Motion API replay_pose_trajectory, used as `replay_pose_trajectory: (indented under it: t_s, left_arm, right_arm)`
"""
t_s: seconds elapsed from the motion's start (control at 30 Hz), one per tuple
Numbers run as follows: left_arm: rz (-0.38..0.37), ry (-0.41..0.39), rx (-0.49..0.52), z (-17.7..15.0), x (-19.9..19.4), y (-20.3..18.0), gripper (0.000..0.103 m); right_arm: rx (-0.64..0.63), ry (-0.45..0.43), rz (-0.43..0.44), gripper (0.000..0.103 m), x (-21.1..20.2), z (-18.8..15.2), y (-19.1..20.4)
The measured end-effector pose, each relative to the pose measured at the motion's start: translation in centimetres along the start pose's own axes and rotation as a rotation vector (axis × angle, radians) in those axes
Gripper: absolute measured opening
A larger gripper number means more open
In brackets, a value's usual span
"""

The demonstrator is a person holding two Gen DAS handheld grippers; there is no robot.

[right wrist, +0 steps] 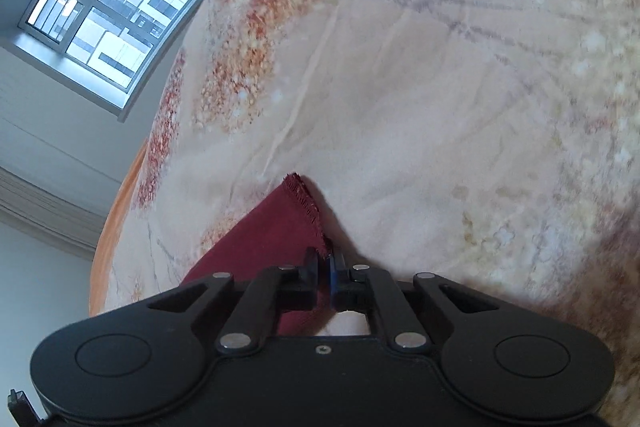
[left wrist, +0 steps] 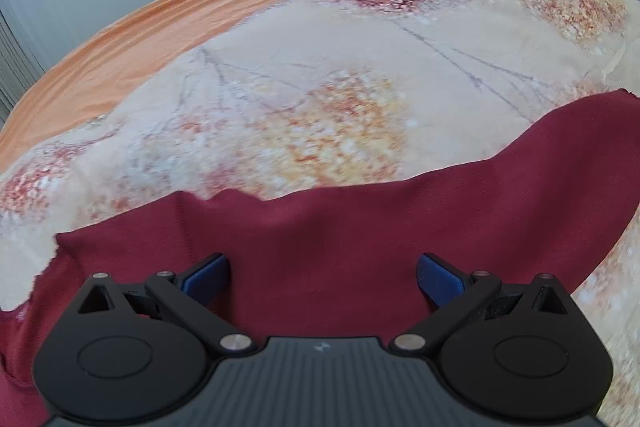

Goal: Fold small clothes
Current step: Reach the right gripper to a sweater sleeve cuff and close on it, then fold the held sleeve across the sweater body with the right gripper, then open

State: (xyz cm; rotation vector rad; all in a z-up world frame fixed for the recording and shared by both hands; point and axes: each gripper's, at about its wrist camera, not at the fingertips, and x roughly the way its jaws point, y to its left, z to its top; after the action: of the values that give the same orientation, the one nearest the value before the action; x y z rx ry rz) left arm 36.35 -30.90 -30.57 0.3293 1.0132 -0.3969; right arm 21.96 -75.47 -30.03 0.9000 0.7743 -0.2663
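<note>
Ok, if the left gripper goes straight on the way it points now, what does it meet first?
Most likely the dark red garment: it lies right between and ahead of the open left gripper. Beyond it comes the floral blanket. How near the cloth is, the fisheye cannot settle.

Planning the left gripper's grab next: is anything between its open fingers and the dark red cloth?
Nothing visible. The left gripper hangs open directly over the dark red knit cloth on the floral blanket; the right gripper pinches a frayed corner.

At lower centre, the right tongs [right wrist: 325, 273] pinch the frayed edge of a dark red knitted cloth [right wrist: 272, 227] over the cream floral bed blanket [right wrist: 440, 107]; a window [right wrist: 108, 7] fills the upper left.
</note>
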Motion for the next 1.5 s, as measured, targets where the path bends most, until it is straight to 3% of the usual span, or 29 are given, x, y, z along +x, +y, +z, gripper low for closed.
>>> replay_pose_trajectory:
  t_s: [0.17,0.27,0.37,0.53,0.6,0.7,0.8,1.03,1.1,1.27,1.5]
  left_arm:
    - [-0.025,-0.008,-0.036,1.4,1.3,-2.3,0.103]
    - [-0.087,-0.045,-0.124,1.6,-0.6,-1.0,0.103]
    - [-0.100,-0.091,-0.148,0.7,-3.6,1.5,0.103]
    - [-0.126,-0.082,-0.269,-2.5,-6.7,8.3,0.103]
    - [-0.104,-0.074,-0.313,-3.8,-7.4,10.7,0.103]
    - [-0.065,-0.061,-0.343,-5.4,-8.0,13.1,0.103]
    - [-0.072,-0.052,-0.356,-6.5,-8.2,14.0,0.103]
    - [-0.129,-0.019,-0.444,-7.5,-7.1,15.1,0.103]
    - [-0.140,-0.004,-0.461,-7.7,-6.6,15.2,0.103]
    - [-0.213,0.006,-0.490,-7.4,-6.0,14.5,0.103]
    - [-0.329,-0.001,-0.566,-6.6,-5.6,14.1,0.102]
  right_arm:
    - [-0.161,-0.051,0.049,0.004,-3.9,1.5,4.0]
    - [-0.320,-0.035,0.072,0.005,-5.4,0.7,7.9]
    - [-0.443,-0.004,0.122,0.005,-5.5,-1.2,12.0]
    - [-0.610,0.091,0.246,0.005,-2.5,-7.6,20.3]
    - [-0.659,0.138,0.288,0.005,-0.6,-11.2,23.5]
    - [-0.716,0.203,0.327,0.005,2.0,-16.5,27.5]
    - [-0.777,0.268,0.336,0.005,4.0,-21.8,30.4]
    - [-0.890,0.319,0.358,0.006,4.9,-28.2,32.8]
    - [-0.912,0.330,0.340,0.011,5.3,-28.8,32.6]
    - [-0.900,0.327,0.341,0.011,5.9,-28.6,31.6]
    - [-0.910,0.263,0.359,0.008,3.4,-29.0,31.3]
